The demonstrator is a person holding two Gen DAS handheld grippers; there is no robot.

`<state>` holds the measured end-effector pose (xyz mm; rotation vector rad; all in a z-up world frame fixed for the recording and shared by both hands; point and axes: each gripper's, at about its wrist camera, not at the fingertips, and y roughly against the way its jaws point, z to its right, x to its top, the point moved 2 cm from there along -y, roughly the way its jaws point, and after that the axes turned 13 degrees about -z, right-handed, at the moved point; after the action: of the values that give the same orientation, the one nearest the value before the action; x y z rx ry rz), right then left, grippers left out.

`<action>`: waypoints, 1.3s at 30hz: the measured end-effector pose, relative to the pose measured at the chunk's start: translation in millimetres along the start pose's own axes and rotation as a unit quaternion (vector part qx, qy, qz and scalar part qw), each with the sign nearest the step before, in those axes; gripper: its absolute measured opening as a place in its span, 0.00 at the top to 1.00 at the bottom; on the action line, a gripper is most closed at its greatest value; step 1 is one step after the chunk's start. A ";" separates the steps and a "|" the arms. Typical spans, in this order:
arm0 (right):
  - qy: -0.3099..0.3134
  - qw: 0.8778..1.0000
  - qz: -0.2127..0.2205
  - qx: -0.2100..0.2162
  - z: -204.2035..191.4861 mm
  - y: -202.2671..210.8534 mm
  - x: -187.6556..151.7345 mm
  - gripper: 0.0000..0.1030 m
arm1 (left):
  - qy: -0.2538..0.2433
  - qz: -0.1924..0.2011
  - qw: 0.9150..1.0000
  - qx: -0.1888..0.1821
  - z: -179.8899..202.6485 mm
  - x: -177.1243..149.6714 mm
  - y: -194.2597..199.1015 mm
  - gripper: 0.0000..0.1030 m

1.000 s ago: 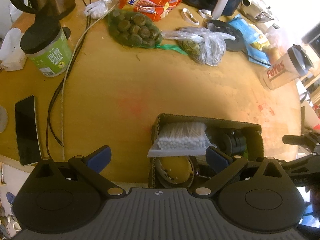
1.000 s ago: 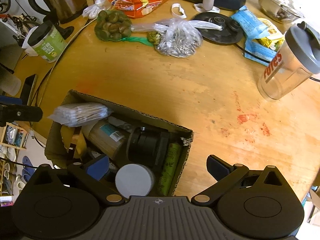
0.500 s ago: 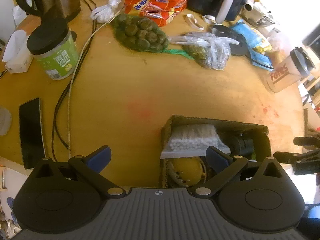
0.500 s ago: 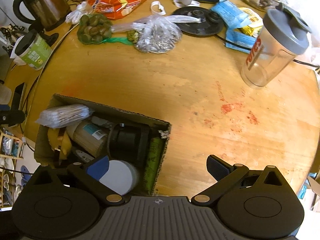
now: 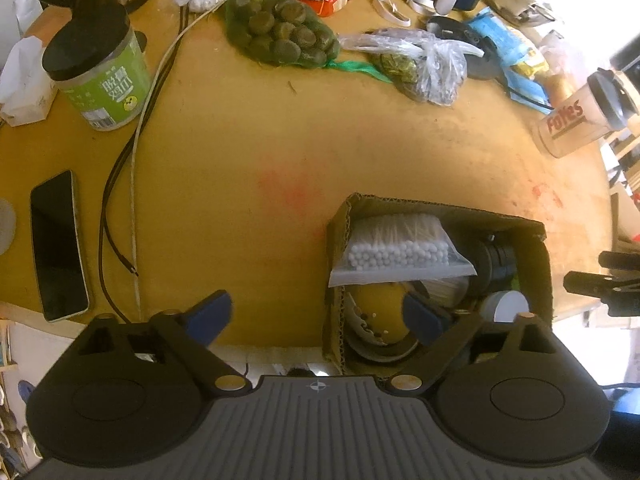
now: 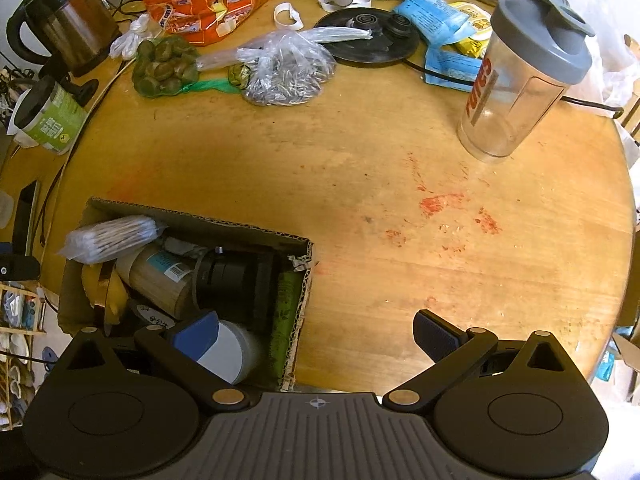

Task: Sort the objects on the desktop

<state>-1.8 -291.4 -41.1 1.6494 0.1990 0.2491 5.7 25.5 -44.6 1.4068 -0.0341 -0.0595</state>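
**Now both tongs hang empty over a box that is nearly full**

Left wrist view. Here the left gripper (image 5: pixel 318 314) points steeply down at the near edge of the wooden table (image 5: pixel 248 152). Its jaws are wide apart but they are closing a little at this moment, and nothing is between them; only bare wood and the corner of the cardboard box (image 5: pixel 336 240) lie under them. The box stands at the table edge, probably so that both hands can reach it easily. A bag of cotton swabs (image 5: pixel 400 250) lies on top of the other things, because the box has little free room below. Under it I see a yellow roll of tape (image 5: pixel 376 312). Farther away stay the things not sorted: a green jar (image 5: pixel 106 80), a phone (image 5: pixel 58 246), a net of dark round pieces (image 5: pixel 280 34) and a clear bag (image 5: pixel 424 68).

Right wrist view. The right gripper (image 6: pixel 316 334) also points down, with jaws wide open and holding nothing. Its left finger hangs over a white round lid (image 6: pixel 232 354) in the box (image 6: pixel 200 220); the right finger is over bare wood. A wooden-coloured tube (image 6: pixel 164 278), a black cylinder (image 6: pixel 232 276) and a green roll (image 6: pixel 286 312) lie side by side, packed tightly to save room. The shaker bottle (image 6: pixel 520 80) stands upright, well apart on the far right. I judge that the next object must come from the far clutter.
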 end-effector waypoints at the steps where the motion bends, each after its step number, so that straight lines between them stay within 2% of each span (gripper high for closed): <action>1: 0.000 1.000 0.001 0.000 -0.1 0.3 0.3 0.00 | 0.000 0.001 1.000 -0.001 0.2 0.3 0.7 0.10; 7: -0.002 1.000 0.005 0.000 -1.3 4.4 5.9 0.00 | 0.009 0.013 1.000 -0.002 2.4 6.9 8.1 0.09; 13: 0.000 1.000 -0.013 -0.028 -6.3 13.1 13.6 0.00 | 0.010 0.020 1.000 -0.010 14.8 8.6 26.6 0.09; 16: 0.001 0.999 -0.025 -0.038 -12.3 22.2 14.7 0.00 | 0.013 0.009 1.000 -0.016 25.9 5.7 34.5 0.09; 19: -0.002 0.998 -0.042 -0.042 -19.8 31.5 12.0 0.00 | 0.005 -0.009 1.000 -0.005 39.5 0.2 37.1 0.09; 22: -0.004 0.998 -0.057 -0.042 -28.5 39.2 6.5 0.00 | -0.007 -0.030 0.999 0.007 54.3 -11.2 35.4 0.09; 27: 0.008 0.997 -0.067 -0.036 -41.1 48.5 -11.4 0.00 | -0.019 -0.054 0.998 0.009 71.3 -33.7 31.0 0.09; 34: 0.006 0.996 -0.081 -0.025 -46.8 48.8 -28.7 0.00 | -0.003 -0.074 0.997 0.004 69.3 -47.1 25.0 0.09; 39: 0.003 0.997 -0.078 -0.026 -47.4 48.5 -32.0 0.00 | 0.008 -0.068 0.998 0.000 65.6 -49.9 28.9 0.08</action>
<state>-46.7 -259.4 9.8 1.5733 0.3228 0.1396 -47.4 -31.3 -4.9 1.4074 0.0747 -0.1604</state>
